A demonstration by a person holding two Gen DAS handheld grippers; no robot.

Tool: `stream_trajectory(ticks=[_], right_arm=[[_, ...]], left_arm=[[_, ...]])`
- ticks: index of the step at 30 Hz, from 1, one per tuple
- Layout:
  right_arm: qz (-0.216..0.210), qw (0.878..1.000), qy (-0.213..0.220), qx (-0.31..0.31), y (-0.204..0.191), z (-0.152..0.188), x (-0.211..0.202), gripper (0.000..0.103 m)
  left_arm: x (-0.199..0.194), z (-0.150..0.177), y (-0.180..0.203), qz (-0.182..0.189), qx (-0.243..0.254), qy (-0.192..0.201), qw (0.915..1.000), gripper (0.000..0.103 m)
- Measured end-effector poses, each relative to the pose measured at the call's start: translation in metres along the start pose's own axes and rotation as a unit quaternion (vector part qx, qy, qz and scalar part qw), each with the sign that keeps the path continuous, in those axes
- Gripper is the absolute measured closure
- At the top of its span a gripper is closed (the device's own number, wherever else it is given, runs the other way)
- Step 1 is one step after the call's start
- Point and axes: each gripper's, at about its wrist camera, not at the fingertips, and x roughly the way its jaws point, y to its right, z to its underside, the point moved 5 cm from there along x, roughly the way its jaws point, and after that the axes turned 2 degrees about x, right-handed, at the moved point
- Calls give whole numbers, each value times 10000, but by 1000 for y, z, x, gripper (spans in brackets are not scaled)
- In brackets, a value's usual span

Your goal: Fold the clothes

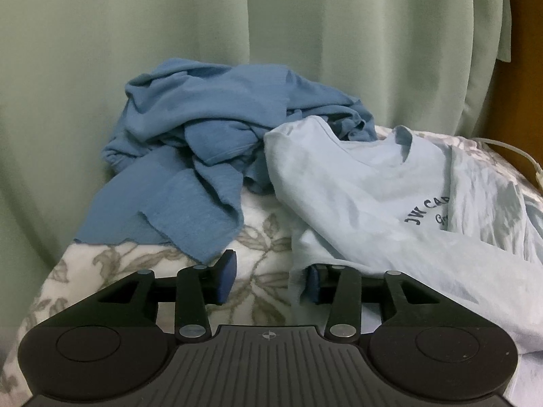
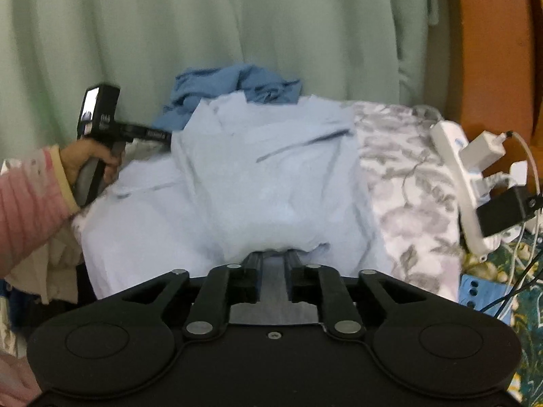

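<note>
Where the light blue T-shirt (image 2: 268, 183) drapes over the near edge of the floral blanket (image 2: 410, 183), the right gripper (image 2: 274, 264) sits lowest in its own view, its jaws drawn close together with a fold of the shirt's hem lying between them; whether the pads actually press the cloth I cannot tell, as the fabric hides the tips. The left gripper (image 1: 268, 279) hangs at the shirt's other side, jaws clearly spread: one blue pad (image 1: 226, 278) stands bare over the blanket, while the other is half hidden under the shirt's edge, nothing pinched.

Thin cotton like this should be light, limp and a little slippery, so it will sag and crumple unless both ends are held taut. Good holds look to be the hem corners or the shoulder seams, never the slack middle.

Seen from the right wrist, a hand (image 2: 91, 159) in a pink sleeve (image 2: 30, 196) grips the left tool's handle, the tool tilted down toward the shirt's side.

Further back, toward the far edge of the blanket, a darker blue garment (image 1: 203, 142) lies heaped and touching the shirt's shoulder. Off the blanket's right edge rests a white power strip (image 2: 458, 176), and behind everything hangs a pale green curtain (image 1: 237, 34).
</note>
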Motion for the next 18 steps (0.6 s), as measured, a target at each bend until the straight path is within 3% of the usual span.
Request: stream_trajectory(ticks=[4, 8, 10, 14, 18], right_arm=[[54, 9996, 225, -137, 5, -25, -5, 79], [-129, 9979, 492, -412, 4, -74, 7, 65], [-220, 9962, 602, -585, 1, -100, 18, 64], [-567, 9946, 625, -597, -5, -147, 58, 59], [-975, 9939, 344, -396, -19, -181, 123, 59]], left_arm=[[1, -1, 0, 55, -27, 7, 10000, 63], [0, -1, -3, 141, -92, 21, 9999, 63], [0, -1, -3, 179, -102, 26, 9998, 64], [0, -1, -2, 263, -92, 50, 9996, 68], [-2, -2, -2, 358, -113, 112, 9992, 71]])
